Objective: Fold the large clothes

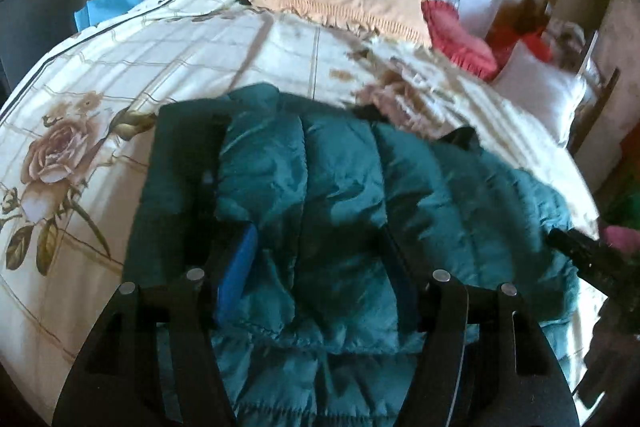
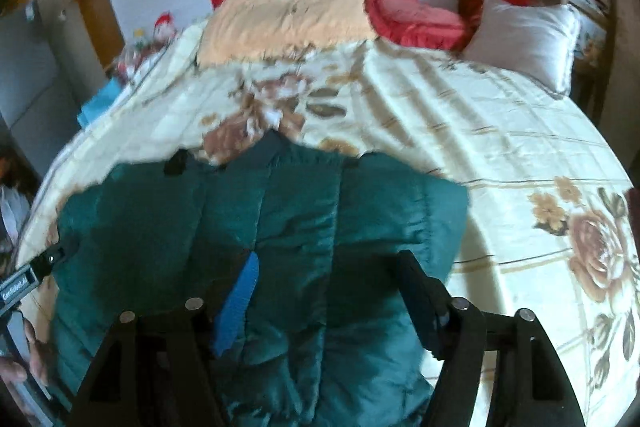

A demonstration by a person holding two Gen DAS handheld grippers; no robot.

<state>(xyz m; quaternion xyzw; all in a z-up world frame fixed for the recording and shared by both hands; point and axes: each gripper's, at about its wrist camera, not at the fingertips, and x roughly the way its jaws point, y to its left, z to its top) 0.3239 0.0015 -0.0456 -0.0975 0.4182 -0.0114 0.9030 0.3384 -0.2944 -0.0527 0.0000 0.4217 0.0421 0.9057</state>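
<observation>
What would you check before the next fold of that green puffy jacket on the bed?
1. Jacket lying wholly on the bedspread: ok.
2. Left gripper open over the jacket, not pinching: ok.
3. Right gripper open over the jacket: ok.
4. Jacket lying flat and smooth: not ok, it is puffy and creased.
5. Sleeves tucked in: cannot tell.
6. Pillows apart from the jacket: ok.

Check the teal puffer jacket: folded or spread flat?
Folded, at least partly: the teal jacket lies bunched in overlapping layers on the floral bedspread. How finished, cannot tell.
</observation>
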